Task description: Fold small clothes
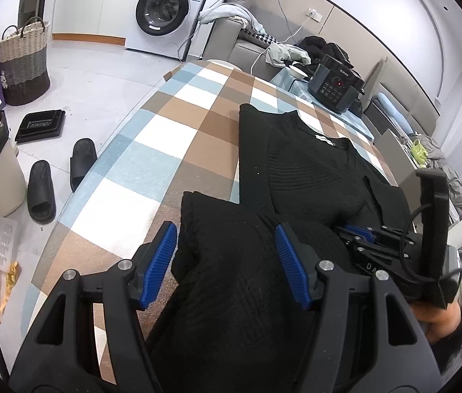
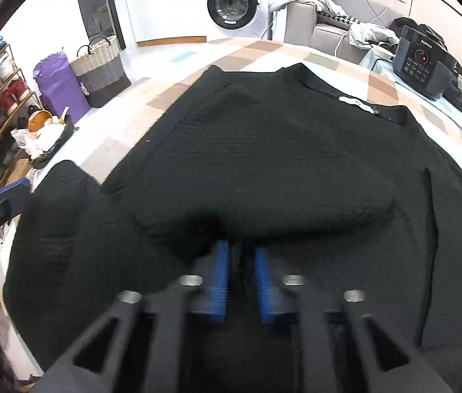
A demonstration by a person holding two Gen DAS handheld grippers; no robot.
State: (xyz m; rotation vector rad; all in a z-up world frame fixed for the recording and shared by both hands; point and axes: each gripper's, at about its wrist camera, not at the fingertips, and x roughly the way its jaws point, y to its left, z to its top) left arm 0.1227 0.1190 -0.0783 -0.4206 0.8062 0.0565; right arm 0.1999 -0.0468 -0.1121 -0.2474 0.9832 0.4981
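My left hand-held gripper [image 1: 226, 262] hangs released over the black sweater [image 1: 296, 170]. Right hand-held gripper [image 2: 242, 281] looks pinched on a sweater fold, bit blurry though

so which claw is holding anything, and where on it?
Left claw: open over the black sweater, gripping nothing. Right claw: nearly shut at a folded sweater edge; blur hides whether fabric is pinched.

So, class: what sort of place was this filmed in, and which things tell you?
Probably a lived-in home, a laundry corner opening onto a living area: a front-loading washing machine, a woven laundry basket and a grey sofa.
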